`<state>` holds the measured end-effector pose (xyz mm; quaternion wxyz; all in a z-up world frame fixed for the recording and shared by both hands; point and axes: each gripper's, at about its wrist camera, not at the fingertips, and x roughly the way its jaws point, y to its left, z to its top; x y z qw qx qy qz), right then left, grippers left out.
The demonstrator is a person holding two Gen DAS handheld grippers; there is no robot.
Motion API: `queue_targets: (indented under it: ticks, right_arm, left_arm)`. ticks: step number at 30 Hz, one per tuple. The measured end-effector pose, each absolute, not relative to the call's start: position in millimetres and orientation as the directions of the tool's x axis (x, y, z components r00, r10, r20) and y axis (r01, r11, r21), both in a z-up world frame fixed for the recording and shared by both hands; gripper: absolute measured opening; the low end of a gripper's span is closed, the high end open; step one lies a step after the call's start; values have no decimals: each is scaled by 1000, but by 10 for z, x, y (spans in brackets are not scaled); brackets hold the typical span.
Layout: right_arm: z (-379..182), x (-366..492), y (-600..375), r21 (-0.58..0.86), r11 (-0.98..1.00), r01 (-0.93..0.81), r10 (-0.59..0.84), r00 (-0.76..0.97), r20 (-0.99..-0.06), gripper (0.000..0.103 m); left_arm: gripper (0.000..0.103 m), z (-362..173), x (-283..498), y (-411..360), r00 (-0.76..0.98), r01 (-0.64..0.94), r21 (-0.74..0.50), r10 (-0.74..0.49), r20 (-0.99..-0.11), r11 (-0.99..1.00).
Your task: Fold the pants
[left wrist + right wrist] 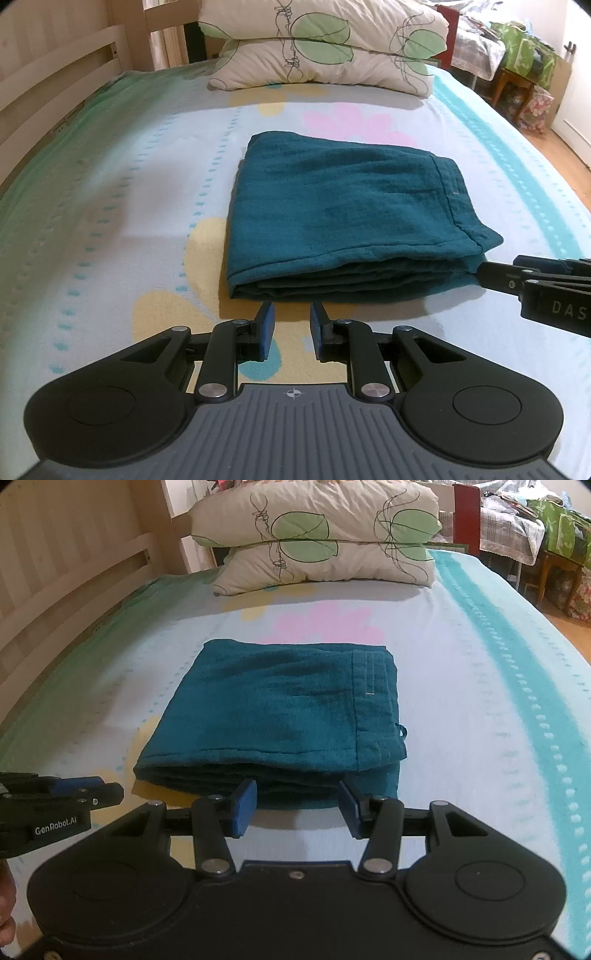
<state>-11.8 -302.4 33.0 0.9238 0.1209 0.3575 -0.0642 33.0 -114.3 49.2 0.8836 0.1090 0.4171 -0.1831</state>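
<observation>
Pants [332, 218]: teal, folded into a compact, layered rectangle; lying flat at the middle of the bedspread [110, 192], stacked fold edges facing both cameras.
Hem detail: stitched band along the right side of the bundle; a small loop [402, 731] protrudes at the right edge.
Left gripper [291, 317]: jaws parted with a narrow gap, nothing between the blue pads; tips just short of the near fold edge, not touching the cloth.
Right gripper [297, 797]: jaws spread wide, holding nothing; tips at the near fold edge of the bundle, towards its right corner. Contact with the cloth cannot be confirmed.
Relative position: the two grippers sit side by side along the near edge, left one beside the left corner.
Pillows [325, 44]: two, leaf-printed, stacked at the far end of the bed, well apart from the pants.
Bed frame [48, 70]: pale wood, along the left.
</observation>
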Motion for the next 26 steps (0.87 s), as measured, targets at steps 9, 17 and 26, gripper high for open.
queue_targets:
  ticks: [9, 17, 26]
  right_arm:
    - [303, -88, -3014, 181, 962, 205, -27, 730, -683, 56]
    - [275, -64, -3010, 183, 961, 205, -24, 725, -688, 56]
    - [244, -34, -3002, 185, 961, 206, -21, 720, -694, 56]
  left_arm:
    - [20, 458, 353, -1156, 578, 419, 40, -232, -783, 907]
    - [20, 449, 364, -1175, 580, 422, 43, -233, -781, 906]
    - [20, 443, 361, -1200, 594, 431, 54, -238, -769, 901]
